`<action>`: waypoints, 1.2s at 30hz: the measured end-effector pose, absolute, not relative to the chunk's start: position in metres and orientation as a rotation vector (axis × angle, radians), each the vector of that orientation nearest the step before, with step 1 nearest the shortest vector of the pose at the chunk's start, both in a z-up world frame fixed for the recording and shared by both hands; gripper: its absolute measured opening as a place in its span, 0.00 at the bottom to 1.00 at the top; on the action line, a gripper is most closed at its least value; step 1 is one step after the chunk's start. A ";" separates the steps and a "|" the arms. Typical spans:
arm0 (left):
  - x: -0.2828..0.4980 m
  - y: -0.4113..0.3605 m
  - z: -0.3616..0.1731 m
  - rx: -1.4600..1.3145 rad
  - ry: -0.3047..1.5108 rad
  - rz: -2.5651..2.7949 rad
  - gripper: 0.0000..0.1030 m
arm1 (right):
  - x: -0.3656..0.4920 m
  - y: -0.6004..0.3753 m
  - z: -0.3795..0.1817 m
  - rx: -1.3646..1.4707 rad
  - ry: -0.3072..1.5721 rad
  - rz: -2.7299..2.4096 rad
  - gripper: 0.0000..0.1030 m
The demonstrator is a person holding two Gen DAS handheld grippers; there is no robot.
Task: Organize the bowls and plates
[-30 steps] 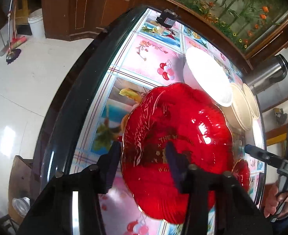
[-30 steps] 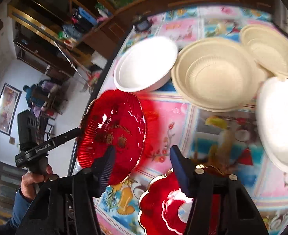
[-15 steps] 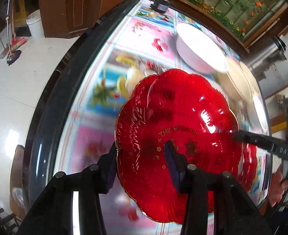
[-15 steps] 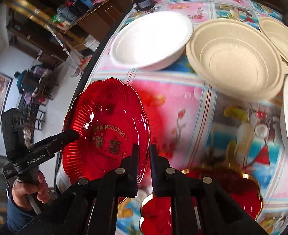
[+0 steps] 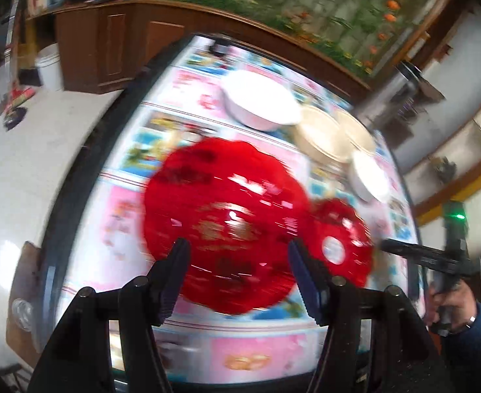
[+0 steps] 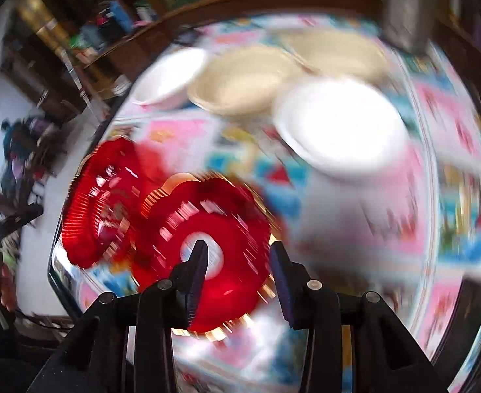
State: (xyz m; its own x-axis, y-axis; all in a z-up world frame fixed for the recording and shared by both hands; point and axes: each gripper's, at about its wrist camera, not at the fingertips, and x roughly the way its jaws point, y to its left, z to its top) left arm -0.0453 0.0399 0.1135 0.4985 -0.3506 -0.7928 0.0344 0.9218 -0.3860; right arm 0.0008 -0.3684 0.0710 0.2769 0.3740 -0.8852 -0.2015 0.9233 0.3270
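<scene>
A large red scalloped plate (image 5: 227,222) lies on the patterned table, beyond the fingertips of my left gripper (image 5: 240,271). Its jaws are opening and nothing is pinched between them. A smaller red plate (image 5: 338,245) with a white centre sits right beside the large one, their edges meeting. My right gripper (image 6: 237,271) hangs over that small red plate (image 6: 207,249); its jaws are opening too, with the plate under them and not pinched. The large red plate (image 6: 103,206) shows at its left. Both views are motion-blurred.
At the back stand a white bowl (image 6: 171,78), two beige bowls (image 6: 243,82), and nearer, a white plate (image 6: 342,127). A steel flask (image 5: 400,98) stands at the far right. The table's dark rim (image 5: 86,170) curves along the left, and a white bucket (image 5: 49,65) is on the floor.
My left gripper let go of the large red plate's rim, spread its jaws and drew back. My right gripper shut, then spread again, and swung over the small red plate.
</scene>
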 end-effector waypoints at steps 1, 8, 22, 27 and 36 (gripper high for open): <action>-0.045 0.031 0.114 -0.332 1.036 -0.253 0.59 | -0.002 -0.376 0.065 0.178 1.240 0.385 0.41; -0.047 -0.033 0.115 -0.246 1.086 -0.341 0.60 | -0.005 -0.376 0.032 0.343 1.294 0.459 0.10; -0.015 -0.158 0.080 -0.045 1.219 -0.520 0.60 | -0.058 -0.454 0.058 0.271 1.187 0.220 0.09; -0.005 -0.180 0.053 0.012 1.272 -0.510 0.56 | -0.063 -0.463 0.056 0.390 1.187 0.265 0.18; -0.014 -0.201 0.035 0.172 1.250 -0.508 0.31 | -0.061 -0.445 0.035 0.411 1.230 0.284 0.10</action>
